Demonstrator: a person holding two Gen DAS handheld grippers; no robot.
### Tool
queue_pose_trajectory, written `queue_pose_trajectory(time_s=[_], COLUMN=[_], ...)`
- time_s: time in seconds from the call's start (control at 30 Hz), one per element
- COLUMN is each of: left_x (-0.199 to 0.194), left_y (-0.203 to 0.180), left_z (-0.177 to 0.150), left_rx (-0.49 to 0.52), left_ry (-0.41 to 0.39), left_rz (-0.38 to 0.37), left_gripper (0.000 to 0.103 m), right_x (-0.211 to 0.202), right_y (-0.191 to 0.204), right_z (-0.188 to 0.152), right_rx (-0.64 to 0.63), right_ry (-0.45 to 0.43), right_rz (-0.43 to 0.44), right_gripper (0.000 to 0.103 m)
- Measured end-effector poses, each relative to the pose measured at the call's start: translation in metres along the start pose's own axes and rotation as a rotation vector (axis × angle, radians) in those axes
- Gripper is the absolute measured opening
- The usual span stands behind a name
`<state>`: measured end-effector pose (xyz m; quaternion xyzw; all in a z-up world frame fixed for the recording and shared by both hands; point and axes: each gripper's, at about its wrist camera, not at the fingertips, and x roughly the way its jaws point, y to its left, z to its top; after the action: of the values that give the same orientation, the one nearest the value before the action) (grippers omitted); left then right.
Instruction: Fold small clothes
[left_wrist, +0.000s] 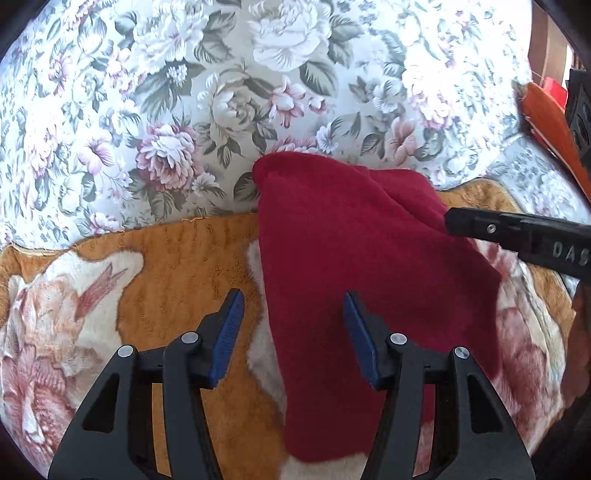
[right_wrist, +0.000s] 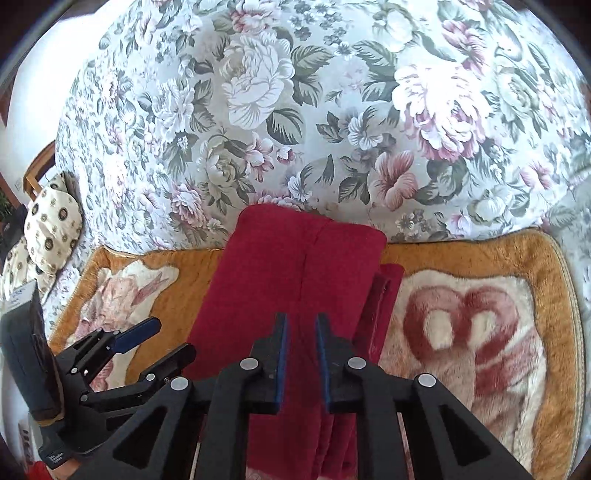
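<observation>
A dark red fleece cloth (left_wrist: 351, 240) (right_wrist: 295, 266) lies folded lengthwise on an orange and cream plush blanket (left_wrist: 166, 266) (right_wrist: 461, 258). My left gripper (left_wrist: 293, 302) stands open above the cloth's left edge, one pad over the blanket and one over the cloth, with nothing pinched. The right wrist view shows that gripper (right_wrist: 166, 339) at the lower left, beside the cloth. My right gripper (right_wrist: 301, 323) has its jaws nearly together, with red cloth filling the narrow gap. In the left wrist view its finger (left_wrist: 480, 227) meets the cloth's right side, which rises toward it.
A floral bedspread (left_wrist: 221, 92) (right_wrist: 295, 92) covers the bed beyond the blanket. A patterned pillow (right_wrist: 51, 221) lies at the far left. An orange wooden piece (left_wrist: 546, 122) shows at the right edge.
</observation>
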<state>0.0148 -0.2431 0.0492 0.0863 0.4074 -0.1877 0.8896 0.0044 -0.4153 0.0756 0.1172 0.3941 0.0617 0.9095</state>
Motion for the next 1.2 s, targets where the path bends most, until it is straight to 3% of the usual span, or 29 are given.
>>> queue_pose_trajectory(time_s=[0.1,0.17,0.37,0.57,0.8,0.97,1.2], left_x=[0.016,0.022,0.031,0.016,-0.002,0.002,0.008], left_y=[-0.001,-0.002,0.002,0.004,0.006,0.004,-0.002], left_z=[0.002,0.002,0.003,-0.002,-0.018,-0.03,-0.034], left_rx=[-0.009,-0.013,-0.045,-0.057,-0.072,-0.092,-0.091], left_ry=[0.015,0.009,0.016,0.029,0.031,0.055,0.074], left_rz=[-0.001,-0.001,-0.012,0.004,0.023,0.023,0.036], left_gripper=[0.059,0.068,0.073,0.073,0.073,0.073,0.073], right_x=[0.035,0.056,0.072,0.034,-0.015,-0.008,0.01], right_y=[-0.007,-0.017,-0.023,-0.012,0.001,-0.004,-0.012], right_z=[0.003,0.0,0.009,0.004,-0.036,-0.063,-0.076], right_rx=[-0.026,-0.02,-0.01,0.0,-0.012,-0.01,0.002], right_ry=[0.042,0.07,0.068,0.095,0.072,0.095,0.11], right_rz=[-0.06,-0.074,-0.074,-0.037,-0.042,-0.075,-0.088], right_gripper=[0.013,0.013,0.012,0.017,0.023,0.023,0.025])
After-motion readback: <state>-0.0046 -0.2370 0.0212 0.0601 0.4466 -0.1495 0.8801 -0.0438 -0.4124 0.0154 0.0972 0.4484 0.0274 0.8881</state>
